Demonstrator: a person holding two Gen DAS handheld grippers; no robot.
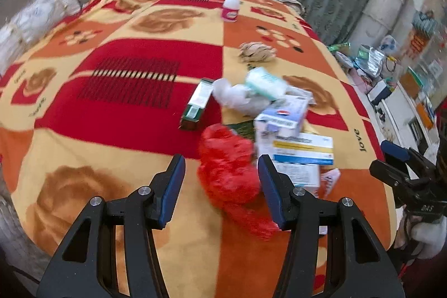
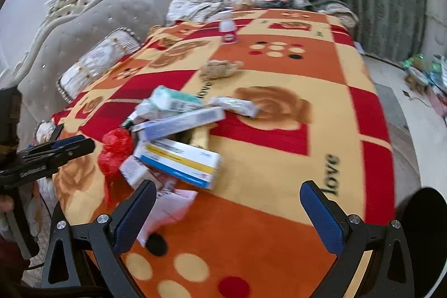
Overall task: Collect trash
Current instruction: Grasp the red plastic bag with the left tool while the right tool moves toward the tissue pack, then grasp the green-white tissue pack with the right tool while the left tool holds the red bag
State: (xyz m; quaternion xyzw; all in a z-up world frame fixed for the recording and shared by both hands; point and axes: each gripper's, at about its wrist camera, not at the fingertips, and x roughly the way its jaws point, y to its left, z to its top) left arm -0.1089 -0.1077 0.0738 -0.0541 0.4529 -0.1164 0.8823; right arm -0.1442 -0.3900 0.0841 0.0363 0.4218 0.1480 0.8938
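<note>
Trash pile on bed blanket [image 1: 111,141], both tongs empty.
Left tongs [image 1: 222,176] released around red bag [image 1: 229,169]; right tongs [image 2: 229,203] released wide.

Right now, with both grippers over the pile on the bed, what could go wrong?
The red plastic bag sits between the open left gripper fingers, pressed against stacked boxes; closing could snag the yellow-and-blue box and topple the pile. The open right gripper hangs near loose white paper, which could slide off the blanket. The small bottle stands far off, easily missed.
</note>
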